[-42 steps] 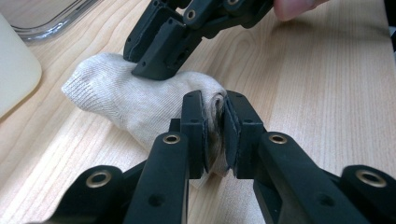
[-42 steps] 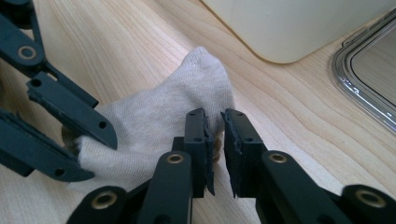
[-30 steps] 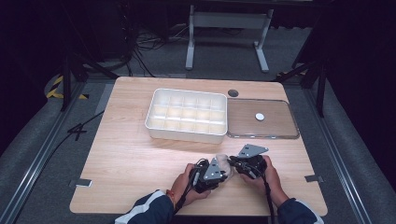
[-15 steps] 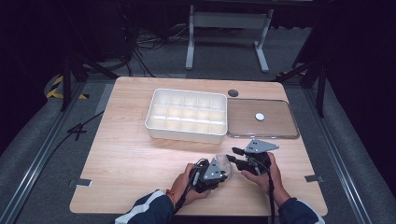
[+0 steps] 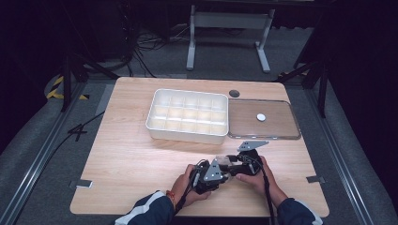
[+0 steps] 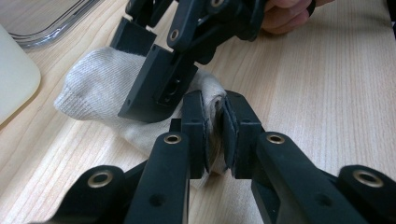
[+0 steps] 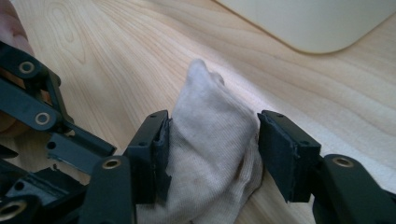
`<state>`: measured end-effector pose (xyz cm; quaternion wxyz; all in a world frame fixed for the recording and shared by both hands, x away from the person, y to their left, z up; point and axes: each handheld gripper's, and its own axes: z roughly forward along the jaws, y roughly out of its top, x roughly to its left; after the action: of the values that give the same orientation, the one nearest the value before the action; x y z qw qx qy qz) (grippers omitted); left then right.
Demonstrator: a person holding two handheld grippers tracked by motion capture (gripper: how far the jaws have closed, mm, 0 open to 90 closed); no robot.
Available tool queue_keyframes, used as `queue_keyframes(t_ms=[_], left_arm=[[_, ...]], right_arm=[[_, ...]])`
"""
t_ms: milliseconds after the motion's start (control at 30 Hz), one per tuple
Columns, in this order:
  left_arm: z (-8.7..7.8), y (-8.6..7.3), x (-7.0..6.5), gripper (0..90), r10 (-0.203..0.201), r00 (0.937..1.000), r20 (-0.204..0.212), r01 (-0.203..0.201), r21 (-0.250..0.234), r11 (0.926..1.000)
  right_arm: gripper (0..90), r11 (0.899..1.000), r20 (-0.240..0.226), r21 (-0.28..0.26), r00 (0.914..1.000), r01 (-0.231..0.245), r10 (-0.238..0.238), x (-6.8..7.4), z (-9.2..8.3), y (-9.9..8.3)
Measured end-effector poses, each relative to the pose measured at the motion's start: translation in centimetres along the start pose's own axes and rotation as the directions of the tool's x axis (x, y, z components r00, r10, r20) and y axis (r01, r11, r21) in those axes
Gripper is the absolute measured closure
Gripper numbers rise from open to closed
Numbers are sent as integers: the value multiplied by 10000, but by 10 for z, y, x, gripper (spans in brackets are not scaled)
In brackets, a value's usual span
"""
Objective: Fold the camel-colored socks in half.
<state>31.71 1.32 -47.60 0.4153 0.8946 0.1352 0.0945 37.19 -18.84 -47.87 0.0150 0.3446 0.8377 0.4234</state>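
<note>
Between the left gripper's [image 6: 214,135] tight pinch and the right gripper's [image 7: 212,154] just-opening jaws lies a sock [image 7: 210,154]; it might slip out if tugged.

A beige sock [image 7: 212,154] is lying on the wooden table [image 7: 112,56], bunching up between the two black jaws of the right gripper [image 7: 212,156], which have just been opening. A cream tray [image 7: 313,21] is sitting beyond it.

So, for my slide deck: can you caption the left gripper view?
Left gripper pinches a beige sock on the wooden table; right gripper, jaws just opened, straddles it.
</note>
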Motion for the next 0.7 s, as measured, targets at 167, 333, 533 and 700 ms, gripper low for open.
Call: queue_keyframes(t_ms=[167,333,533,700], left_arm=[[-3,-1,-3,791,79,10000,28,-79,61,9999],[-19,-2,-2,678,139,9991,396,-154,367,9992],[-56,-18,11,490,-208,9998,-43,212,1060,9941],[-85,-49,33,335,-1139,9911,-693,1235,1555,9801]], right_arm=[[534,9996,-330,287,9994,-67,76,0,0,1],[603,9991,-738,391,9970,-191,220,0,0,0],[654,9986,-492,439,9984,287,-266,5,-3,1],[681,9971,-272,440,9977,629,-617,8,-9,1]])
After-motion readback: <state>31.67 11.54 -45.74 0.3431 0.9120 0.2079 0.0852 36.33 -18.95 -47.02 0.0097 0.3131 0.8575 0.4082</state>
